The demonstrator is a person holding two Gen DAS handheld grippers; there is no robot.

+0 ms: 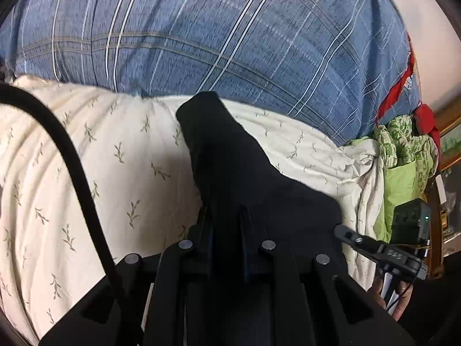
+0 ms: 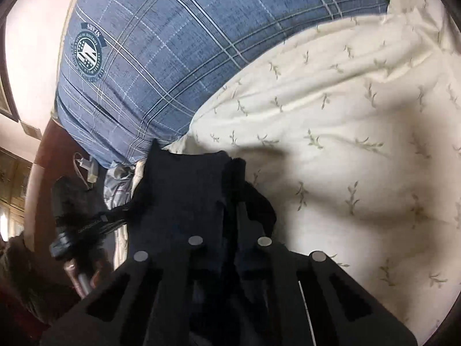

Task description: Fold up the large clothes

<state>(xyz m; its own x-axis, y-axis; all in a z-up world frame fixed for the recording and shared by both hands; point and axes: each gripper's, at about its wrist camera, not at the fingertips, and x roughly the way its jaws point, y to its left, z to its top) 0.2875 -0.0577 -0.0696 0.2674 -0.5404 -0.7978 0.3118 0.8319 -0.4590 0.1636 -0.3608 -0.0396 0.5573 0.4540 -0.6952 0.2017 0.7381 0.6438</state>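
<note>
We had the left claw (image 1: 223,213) nearly closed on a dark navy garment (image 1: 230,155), fingers close together w/ the cloth pinched between them. From the left wrist cam the garment ran fwd from the fingers as a tapering strip, its far end lying on the cream leaf-print bedsheet (image 1: 86,167), close to the edge of a blue plaid pillow (image 1: 230,34). A black cable (image 1: 72,155) curved across the left of that view. At far right we saw crumpled green patterned fabric (image 1: 403,150) w/ red fabric (image 1: 403,75) beside it, and the other gripper unit w/ its camera (image 1: 409,225) beside the garment's right edge.

The right claw (image 2: 230,201) was also gripping the same garment (image 2: 184,190), cloth bunched over and between the fingers, so we couldn't tell exactly how wide the gap was; it looked narrow. Garment sat at the seam where the bedsheet (image 2: 331,144) met the plaid pillow (image 2: 173,52), which carried a round "STARS" emblem (image 2: 88,54). At left a white charger plug (image 2: 89,170) was beside the pillow.
</note>
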